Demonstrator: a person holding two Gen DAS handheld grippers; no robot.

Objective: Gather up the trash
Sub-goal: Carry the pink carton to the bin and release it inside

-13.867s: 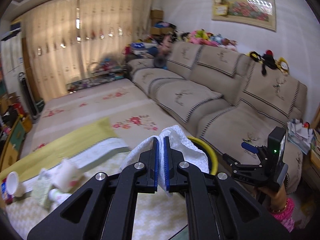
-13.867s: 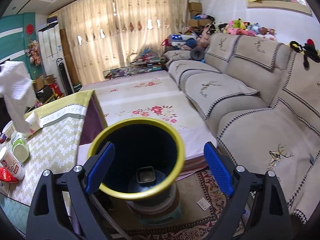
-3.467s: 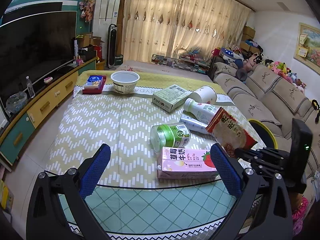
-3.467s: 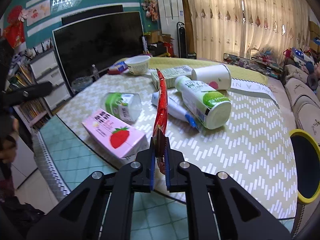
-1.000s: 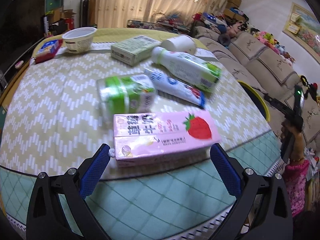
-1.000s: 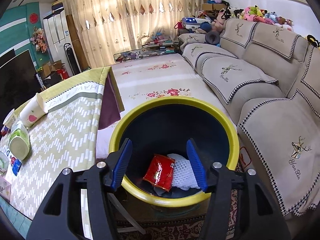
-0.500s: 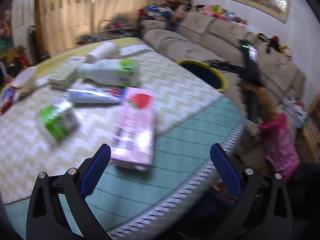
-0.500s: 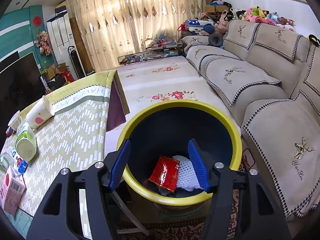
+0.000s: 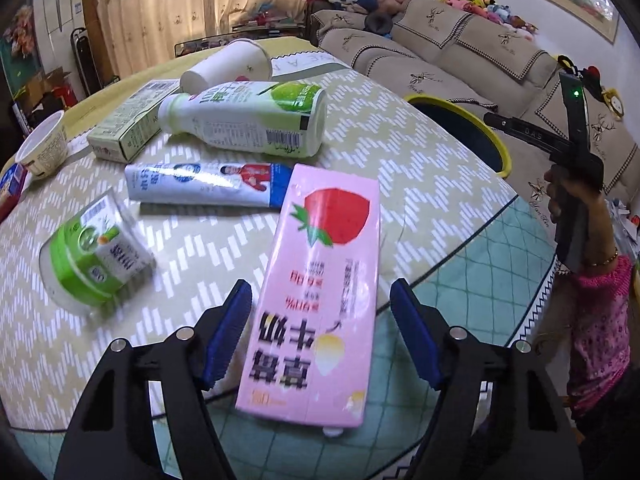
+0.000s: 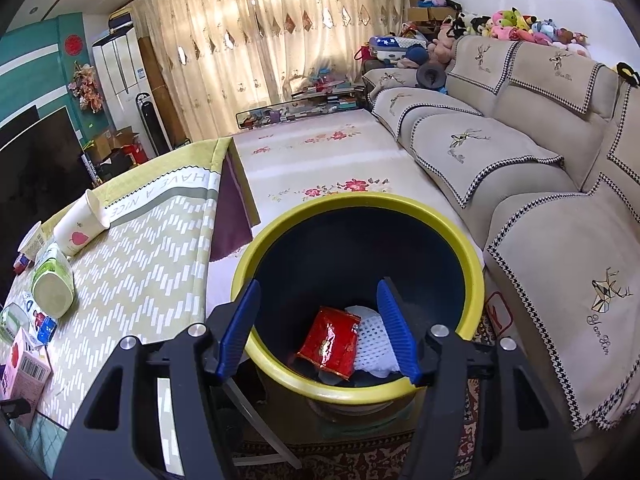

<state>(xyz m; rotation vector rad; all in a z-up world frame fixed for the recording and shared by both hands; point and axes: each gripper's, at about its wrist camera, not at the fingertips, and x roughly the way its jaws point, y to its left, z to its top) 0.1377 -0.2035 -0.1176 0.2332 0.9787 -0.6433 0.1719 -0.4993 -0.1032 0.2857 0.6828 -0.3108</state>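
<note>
A pink strawberry milk carton [image 9: 320, 272] lies lengthwise at the table's near edge. My left gripper [image 9: 322, 336] straddles its near end. Its jaws are closing, and a small gap still shows between each blue pad and the carton's sides. My right gripper [image 10: 318, 332] hangs open over the yellow-rimmed bin [image 10: 476, 280], with nothing between its fingers. In the bin lie a red snack bag [image 10: 330, 342] and a white crumpled tissue [image 10: 372, 346]. The left wrist view also shows the bin [image 9: 496, 144] beyond the table, with a hand holding the right gripper [image 9: 532, 134] above it.
On the zigzag tablecloth [image 9: 400, 160] lie a green-and-white bottle [image 9: 248, 120], a toothpaste tube [image 9: 204, 182], a green-lidded jar [image 9: 96, 260], a paper cup [image 9: 228, 66], a green box [image 9: 132, 120] and a bowl [image 9: 42, 148]. A sofa [image 10: 540, 160] runs along the right.
My left gripper has swung round and come up to the pink carton, which now sits between its fingers, and its jaws have narrowed. The right gripper has stayed over the bin.
</note>
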